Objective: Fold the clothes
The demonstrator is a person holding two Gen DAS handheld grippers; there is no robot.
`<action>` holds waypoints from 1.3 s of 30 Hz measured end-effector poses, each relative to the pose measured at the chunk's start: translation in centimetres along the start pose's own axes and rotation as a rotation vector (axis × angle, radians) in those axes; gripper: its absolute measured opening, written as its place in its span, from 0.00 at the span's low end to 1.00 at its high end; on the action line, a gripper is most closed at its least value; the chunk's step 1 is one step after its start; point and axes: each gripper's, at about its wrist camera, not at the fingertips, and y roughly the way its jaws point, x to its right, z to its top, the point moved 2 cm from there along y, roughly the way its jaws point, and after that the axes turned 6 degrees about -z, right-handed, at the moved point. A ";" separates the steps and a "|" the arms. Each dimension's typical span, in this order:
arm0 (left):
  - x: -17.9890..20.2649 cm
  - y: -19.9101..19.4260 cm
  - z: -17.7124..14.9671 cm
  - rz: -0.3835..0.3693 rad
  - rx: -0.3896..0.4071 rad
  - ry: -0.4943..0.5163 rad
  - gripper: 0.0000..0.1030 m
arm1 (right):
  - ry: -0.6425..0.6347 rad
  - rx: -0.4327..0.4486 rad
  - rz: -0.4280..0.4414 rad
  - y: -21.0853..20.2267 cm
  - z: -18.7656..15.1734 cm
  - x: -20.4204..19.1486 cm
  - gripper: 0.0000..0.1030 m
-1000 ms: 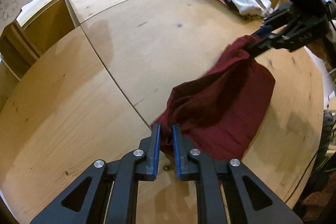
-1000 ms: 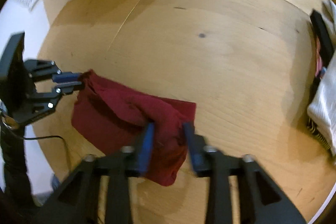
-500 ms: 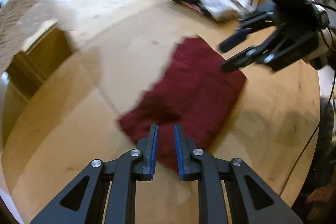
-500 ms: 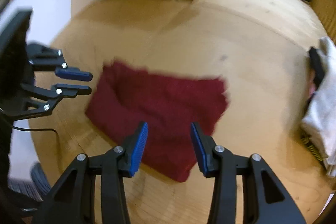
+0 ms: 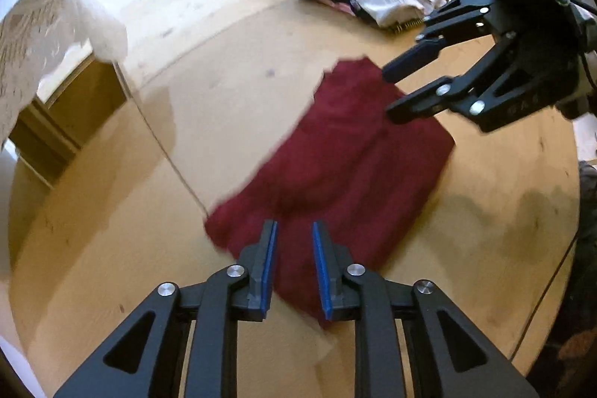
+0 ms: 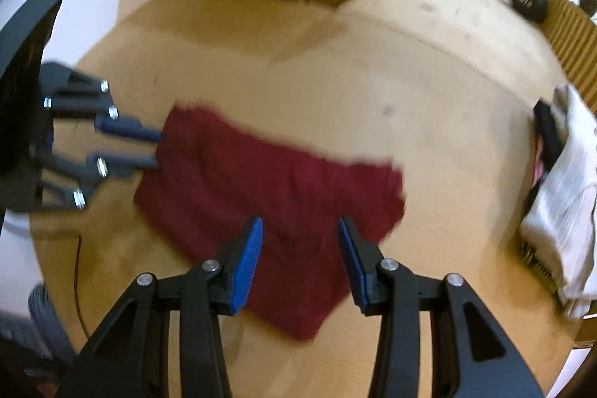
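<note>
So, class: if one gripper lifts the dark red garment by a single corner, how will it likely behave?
The dark red garment looks soft and lies flat in folded layers, so it would probably droop and unfold. It seems thin, so likely light. On the smooth wooden table, a push may slide or bunch it.

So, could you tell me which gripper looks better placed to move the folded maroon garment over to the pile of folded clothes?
Probably the right gripper. Its open fingers hang over the maroon garment at the end nearer the clothes pile. The left gripper, also open, sits at the garment's far end.
</note>
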 end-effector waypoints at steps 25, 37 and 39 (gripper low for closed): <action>-5.8 0.6 -3.9 -0.018 -0.048 -0.493 0.43 | 0.503 -0.117 0.074 3.7 -3.9 5.0 0.56; -5.5 3.0 -3.7 0.006 -0.077 -0.534 0.44 | 0.472 -0.049 0.136 5.0 -3.5 3.6 0.58; -5.4 3.3 -3.8 0.006 -0.085 -0.533 0.45 | 0.464 -0.053 0.146 5.1 -3.3 3.3 0.58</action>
